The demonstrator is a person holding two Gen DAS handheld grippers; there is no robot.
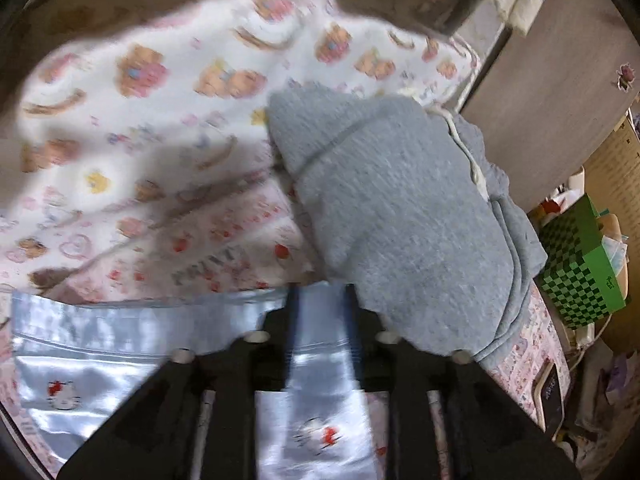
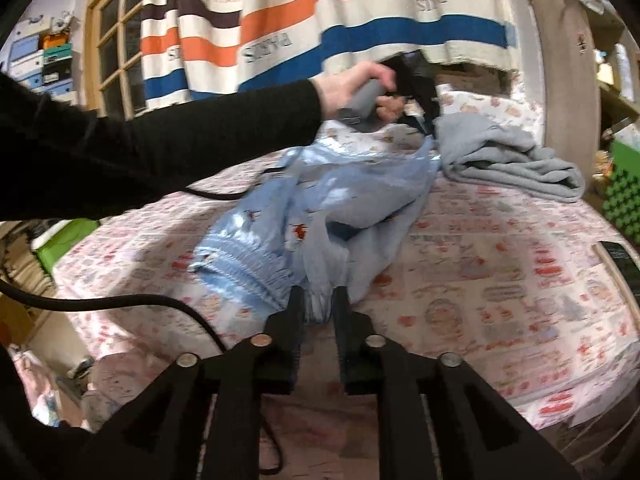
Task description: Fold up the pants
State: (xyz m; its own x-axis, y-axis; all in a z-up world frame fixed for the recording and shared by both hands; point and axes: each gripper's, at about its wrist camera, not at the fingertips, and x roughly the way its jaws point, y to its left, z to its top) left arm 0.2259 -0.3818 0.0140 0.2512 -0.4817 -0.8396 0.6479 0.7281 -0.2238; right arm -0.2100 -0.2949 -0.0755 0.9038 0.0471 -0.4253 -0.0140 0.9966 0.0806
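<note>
The pants (image 2: 320, 208) are shiny light-blue satin with small red-bow cat prints and a gathered elastic waistband. They hang stretched above the bed between both grippers. My right gripper (image 2: 318, 300) is shut on the fabric near the waistband. My left gripper (image 1: 322, 300) is shut on another edge of the pants (image 1: 100, 344), which drape below its fingers. In the right wrist view the left gripper (image 2: 424, 120) shows far back, held by a hand in a black sleeve, gripping the pants' far end.
The bed has a pink-and-white printed sheet (image 2: 500, 280). A grey sweatshirt (image 1: 400, 208) lies crumpled at its far side, beside a white floral blanket (image 1: 160, 92). A green checkered box (image 1: 576, 272) stands off the bed edge. A striped curtain (image 2: 320, 20) hangs behind. A black cable (image 2: 120, 300) crosses the left.
</note>
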